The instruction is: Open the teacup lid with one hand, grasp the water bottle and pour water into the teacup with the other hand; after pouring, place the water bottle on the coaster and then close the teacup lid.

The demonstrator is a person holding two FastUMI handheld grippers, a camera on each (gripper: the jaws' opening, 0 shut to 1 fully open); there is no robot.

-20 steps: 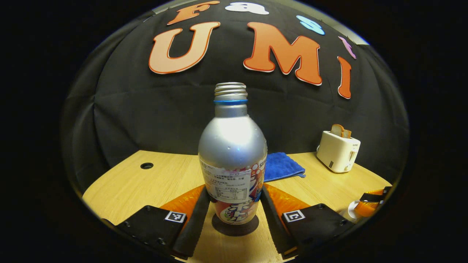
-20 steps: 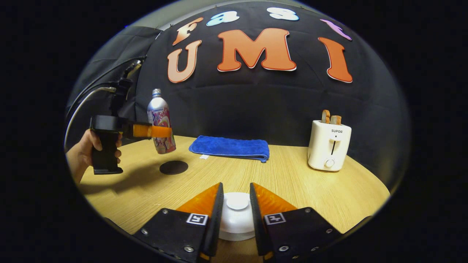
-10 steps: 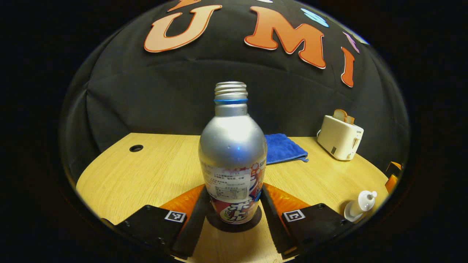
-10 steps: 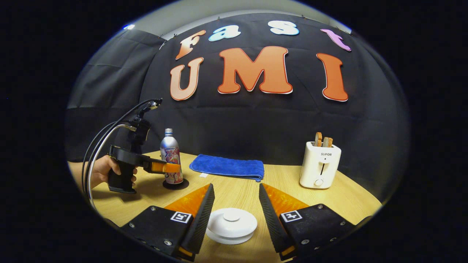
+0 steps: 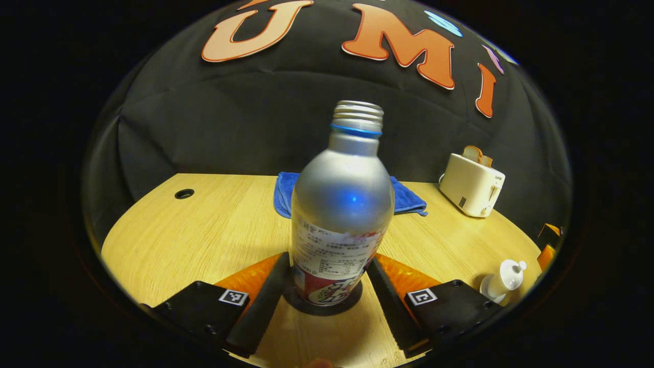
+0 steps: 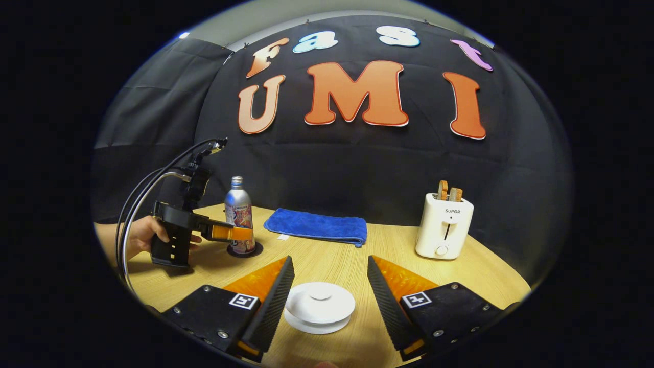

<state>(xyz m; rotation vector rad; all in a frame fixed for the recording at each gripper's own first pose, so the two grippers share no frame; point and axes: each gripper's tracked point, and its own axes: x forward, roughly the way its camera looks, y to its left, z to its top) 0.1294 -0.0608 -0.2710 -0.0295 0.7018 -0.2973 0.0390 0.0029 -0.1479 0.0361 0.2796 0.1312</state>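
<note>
While both spread: one bottle (image 5: 341, 204) | one coaster (image 6: 245, 250) | perhaps two toast slices (image 6: 448, 190)

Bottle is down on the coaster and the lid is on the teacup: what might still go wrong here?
1. The water bottle leans in the left gripper view; the left hand-held gripper brackets its base and may tip it when pulling back.
2. The right hand-held gripper flanks the teacup lid; withdrawing askew may nudge it.

Silver water bottle (image 5: 341, 204) upright on dark coaster (image 5: 323, 306); teacup lid (image 6: 320, 305) on.
</note>
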